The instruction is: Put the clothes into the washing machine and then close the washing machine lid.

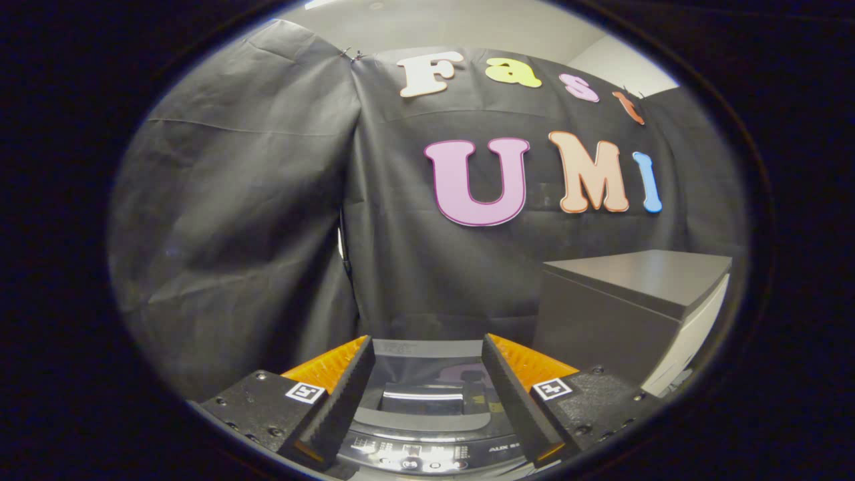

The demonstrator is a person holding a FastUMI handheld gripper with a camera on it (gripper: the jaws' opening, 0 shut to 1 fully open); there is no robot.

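Note:
My gripper (427,342) is open, its two fingers spread wide with nothing between them. Below and between the fingers is the top of the washing machine (427,349). Its dark glossy lid (421,401) appears to lie flat and mirrors the wall behind. The control panel (427,455) with small buttons runs along the machine's near edge, closest to me. The gripper hovers above the machine and touches nothing.
A grey cabinet (634,300) with a flat top stands just right of the machine, beyond the right finger. The black cloth wall (254,220) hangs close behind and to the left of the machine.

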